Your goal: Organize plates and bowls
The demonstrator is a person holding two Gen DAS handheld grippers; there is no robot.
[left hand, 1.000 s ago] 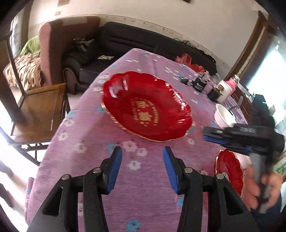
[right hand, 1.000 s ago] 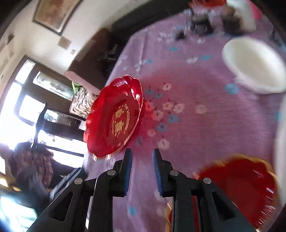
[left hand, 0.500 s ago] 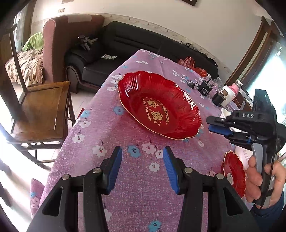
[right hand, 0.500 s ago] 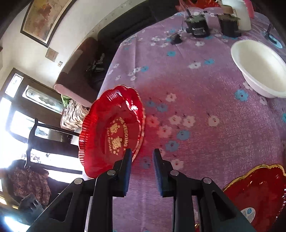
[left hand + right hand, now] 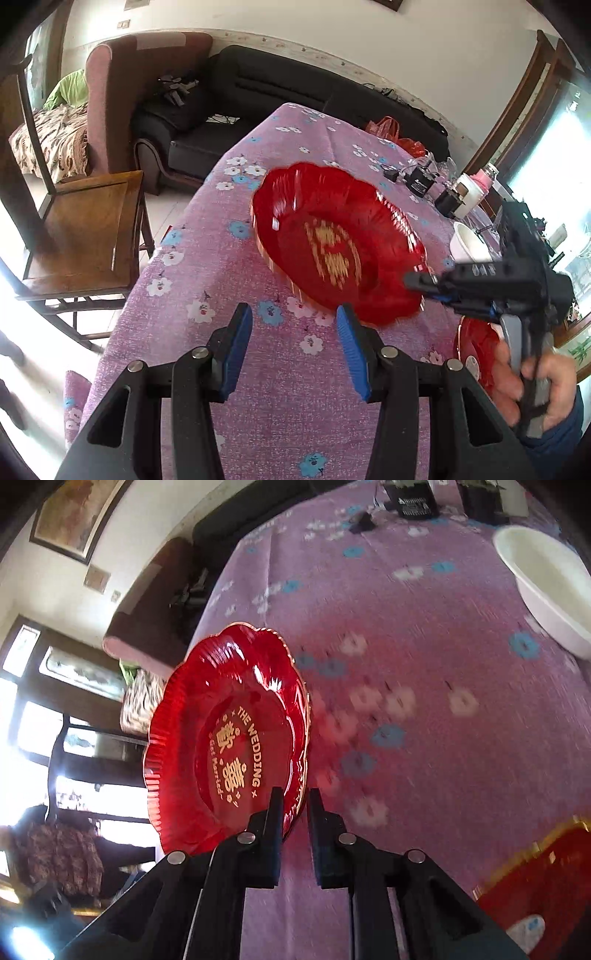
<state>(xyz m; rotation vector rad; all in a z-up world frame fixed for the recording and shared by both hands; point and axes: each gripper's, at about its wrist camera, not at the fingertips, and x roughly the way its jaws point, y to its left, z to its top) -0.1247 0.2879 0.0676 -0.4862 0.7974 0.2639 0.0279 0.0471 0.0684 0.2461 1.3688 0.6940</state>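
Observation:
A large red scalloped plate (image 5: 332, 240) with gold lettering (image 5: 221, 746) is tilted up from the purple flowered tablecloth (image 5: 207, 266). My right gripper (image 5: 295, 799) has the plate's near rim between its closing jaws, and the plate moves with it. In the left wrist view the right gripper (image 5: 412, 281) bites that rim from the right, held by a hand (image 5: 535, 384). My left gripper (image 5: 293, 314) hovers open over the cloth just short of the plate, with nothing between its blue pads. A smaller red plate (image 5: 546, 878) lies near the right hand (image 5: 474, 350). A white bowl (image 5: 546, 587) sits farther back.
Black boxes (image 5: 421, 182) and a jar (image 5: 474, 192) crowd the table's far end. A wooden chair (image 5: 85, 229) stands off the left table edge, with a black sofa (image 5: 295, 96) behind. Bare cloth lies under the left gripper.
The right gripper's jaws narrowed onto the large red plate's rim, and the plate has tipped up off the cloth. The left gripper's opening is unchanged.

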